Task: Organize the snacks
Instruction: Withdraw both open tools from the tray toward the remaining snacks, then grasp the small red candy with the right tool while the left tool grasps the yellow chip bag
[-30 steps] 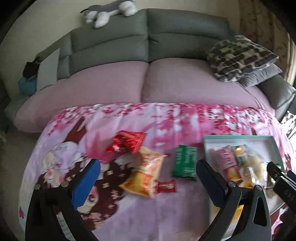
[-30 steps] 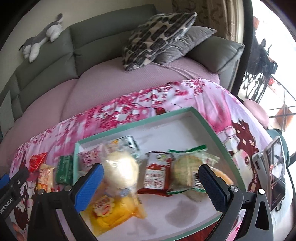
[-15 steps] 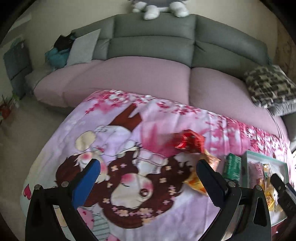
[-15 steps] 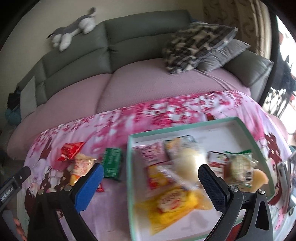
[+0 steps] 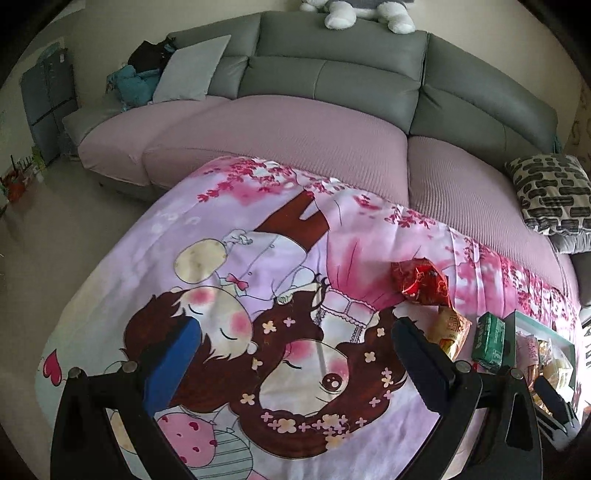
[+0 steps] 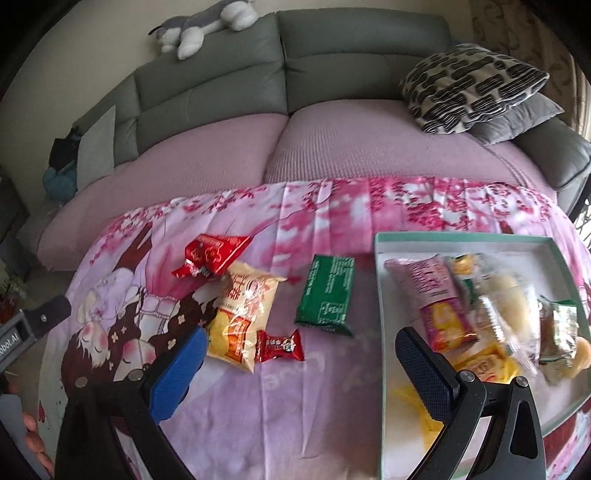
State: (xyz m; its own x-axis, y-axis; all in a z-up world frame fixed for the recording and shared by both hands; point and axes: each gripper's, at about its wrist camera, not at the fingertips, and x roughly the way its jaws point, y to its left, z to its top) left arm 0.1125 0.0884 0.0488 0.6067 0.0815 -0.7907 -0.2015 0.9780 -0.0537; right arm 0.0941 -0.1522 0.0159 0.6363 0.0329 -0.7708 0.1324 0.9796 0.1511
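Loose snacks lie on a pink cartoon-print cloth: a red packet, a yellow-orange bag, a small red candy and a green packet. A green-rimmed white tray on the right holds several wrapped snacks. My right gripper hangs open above the cloth, just in front of the small red candy. My left gripper is open over the cartoon print, left of the red packet, yellow-orange bag and green packet. Neither holds anything.
A grey sofa with pink seat covers runs behind the cloth. A patterned cushion lies at its right end and a plush toy on its back. Floor lies off the cloth's left edge.
Both grippers have swung left. The right view moved from the tray to the loose snacks; the left view moved off the snacks onto the cartoon print. Both stayed open.
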